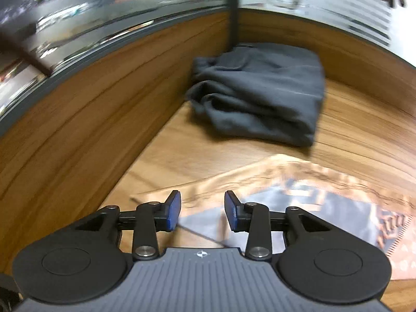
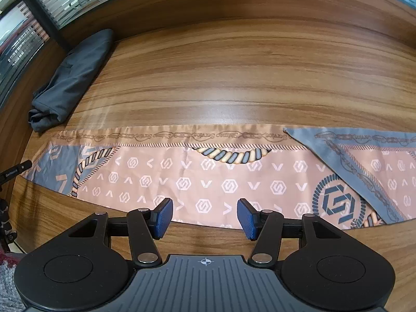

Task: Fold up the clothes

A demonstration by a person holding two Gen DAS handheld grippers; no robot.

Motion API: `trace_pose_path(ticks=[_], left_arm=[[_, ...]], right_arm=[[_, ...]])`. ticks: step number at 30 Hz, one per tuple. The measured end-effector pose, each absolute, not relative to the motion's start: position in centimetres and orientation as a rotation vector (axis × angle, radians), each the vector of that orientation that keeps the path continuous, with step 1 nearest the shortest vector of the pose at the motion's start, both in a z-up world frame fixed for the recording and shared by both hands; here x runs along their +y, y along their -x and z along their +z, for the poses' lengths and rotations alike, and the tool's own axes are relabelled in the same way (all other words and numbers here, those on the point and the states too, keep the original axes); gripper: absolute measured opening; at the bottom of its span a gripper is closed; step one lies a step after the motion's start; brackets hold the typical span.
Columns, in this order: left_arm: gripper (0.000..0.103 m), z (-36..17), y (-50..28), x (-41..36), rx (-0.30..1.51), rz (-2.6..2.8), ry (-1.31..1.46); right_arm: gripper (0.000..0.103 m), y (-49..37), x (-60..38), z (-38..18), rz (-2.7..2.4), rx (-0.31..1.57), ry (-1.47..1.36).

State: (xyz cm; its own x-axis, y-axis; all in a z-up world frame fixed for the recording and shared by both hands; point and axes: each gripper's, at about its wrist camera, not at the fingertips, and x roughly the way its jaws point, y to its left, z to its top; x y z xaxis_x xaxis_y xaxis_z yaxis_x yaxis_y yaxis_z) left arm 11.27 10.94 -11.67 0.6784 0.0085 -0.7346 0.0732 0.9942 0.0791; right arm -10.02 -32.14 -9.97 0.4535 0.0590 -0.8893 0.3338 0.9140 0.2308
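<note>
A peach scarf [image 2: 208,171] with grey-blue patches, rope prints and hexagon logos lies on the wooden table [image 2: 234,78] as a long flat band. At its right end a grey corner [image 2: 338,150] is folded over. My right gripper [image 2: 205,217] is open above the band's near edge, with nothing between its blue pads [image 2: 163,218]. In the left wrist view my left gripper [image 1: 202,213] is open too, just over the scarf's left end [image 1: 325,189]; its pads [image 1: 174,210] do not press on the cloth.
A folded dark grey garment [image 1: 260,91] sits in the table's far left corner [image 2: 70,78]. Wooden panels [image 1: 78,117] wall the table at left and back, under windows, and a black post [image 1: 232,13] stands in the corner. A black labelled bar [image 2: 15,173] pokes in at the left.
</note>
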Motion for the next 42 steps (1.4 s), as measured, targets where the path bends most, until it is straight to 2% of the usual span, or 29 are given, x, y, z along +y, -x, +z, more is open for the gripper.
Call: trace_pose_path(ticks=[2, 13, 14, 16, 20, 21, 33, 42], left_arm=[[0.048, -11.9, -11.7, 11.9, 0.839, -0.005, -0.095], [0.051, -12.6, -13.0, 14.3, 0.822, 0.031, -0.050], [0.049, -12.7, -13.0, 14.3, 0.816, 0.023, -0.043], [0.038, -12.8, -12.9, 14.1, 0.803, -0.003, -0.051], [0.003, -12.8, -12.7, 12.9, 0.797, -0.066, -0.096], [0.002, -12.7, -12.6, 12.5, 0.804, -0.082, -0.101], [0.002, -8.8, -8.5, 3.4, 0.741, -0.607, -0.142], [0.002, -9.2, -7.5, -4.1, 0.766, -0.937, -0.253]], right_arm=[[0.058, 10.1, -32.0, -10.1, -0.178, 1.097, -0.405], [0.058, 9.9, -31.1, -10.2, -0.176, 1.099, -0.408], [0.058, 9.8, -31.0, -10.1, -0.176, 1.099, -0.406], [0.058, 9.8, -31.0, -10.1, -0.176, 1.099, -0.404], [0.058, 9.8, -30.8, -10.1, -0.177, 1.098, -0.402], [0.058, 9.8, -30.8, -10.0, -0.177, 1.097, -0.401], [0.058, 9.6, -31.3, -9.8, -0.171, 1.094, -0.392], [0.058, 8.7, -30.8, -9.6, -0.140, 1.078, -0.386]])
